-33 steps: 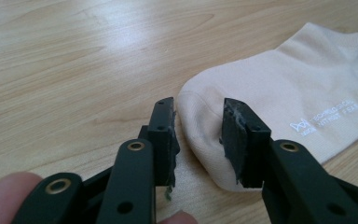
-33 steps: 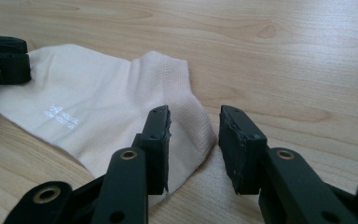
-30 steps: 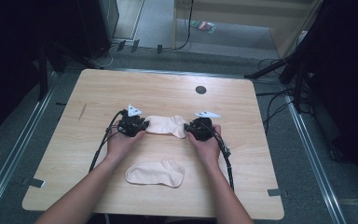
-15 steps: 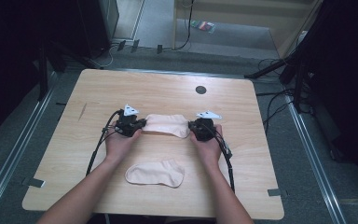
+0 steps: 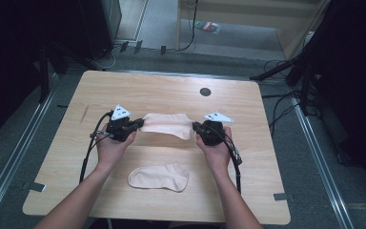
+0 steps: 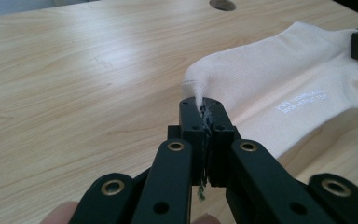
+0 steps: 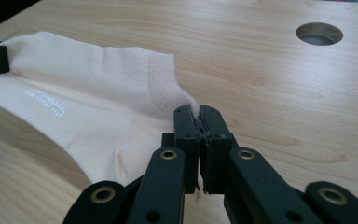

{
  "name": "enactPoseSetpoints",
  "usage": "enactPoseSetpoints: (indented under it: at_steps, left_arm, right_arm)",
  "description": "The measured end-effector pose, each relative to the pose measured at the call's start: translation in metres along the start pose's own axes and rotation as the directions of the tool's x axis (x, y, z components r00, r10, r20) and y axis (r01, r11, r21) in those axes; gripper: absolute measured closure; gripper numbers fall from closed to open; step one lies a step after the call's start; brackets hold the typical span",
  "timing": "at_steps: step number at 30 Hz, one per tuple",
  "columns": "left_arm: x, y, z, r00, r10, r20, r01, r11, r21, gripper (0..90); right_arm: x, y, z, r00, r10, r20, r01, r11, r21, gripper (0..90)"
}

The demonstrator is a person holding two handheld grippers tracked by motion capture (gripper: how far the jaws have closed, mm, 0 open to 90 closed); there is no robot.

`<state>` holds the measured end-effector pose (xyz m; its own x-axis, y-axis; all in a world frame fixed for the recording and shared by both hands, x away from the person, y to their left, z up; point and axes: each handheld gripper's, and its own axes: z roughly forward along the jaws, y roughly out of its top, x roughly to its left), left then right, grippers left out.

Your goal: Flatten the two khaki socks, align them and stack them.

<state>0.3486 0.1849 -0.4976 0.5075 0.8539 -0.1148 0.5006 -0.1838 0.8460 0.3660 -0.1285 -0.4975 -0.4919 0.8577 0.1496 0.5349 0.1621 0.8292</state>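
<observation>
While both claws, left [image 6: 204, 109] and right [image 7: 199, 116], are pinching only sock [image 5: 167, 125] edges, we are risking slippage above the surface [image 5: 171, 90].

A light wooden table [image 5: 162, 90] is standing on grey carpeted floor [image 5: 267, 52], its round cable hole [image 5: 205, 91] lying beyond the grippers; dark equipment [image 5: 95, 24] and cables [image 5: 286, 102] are flanking it.
</observation>
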Motion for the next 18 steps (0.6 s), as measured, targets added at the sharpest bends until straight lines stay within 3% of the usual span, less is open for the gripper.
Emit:
enactPoseSetpoints:
  at_steps: [11, 18]
  left_arm:
    - [-0.011, -0.015, -0.033, 0.9993, -0.003, 0.038, 0.003, 1.0, -0.004, 89.3]
    - [-0.024, -0.043, -0.062, 0.9969, -0.029, 0.074, 0.028, 0.9995, 0.013, 89.3]
  right_arm:
    - [0.015, -0.005, -0.026, 0.999, 0.002, -0.044, -0.002, 1.0, 0.005, 88.0]
    - [0.029, -0.028, -0.048, 0.9951, 0.019, -0.097, -0.013, 0.998, 0.061, 88.2]
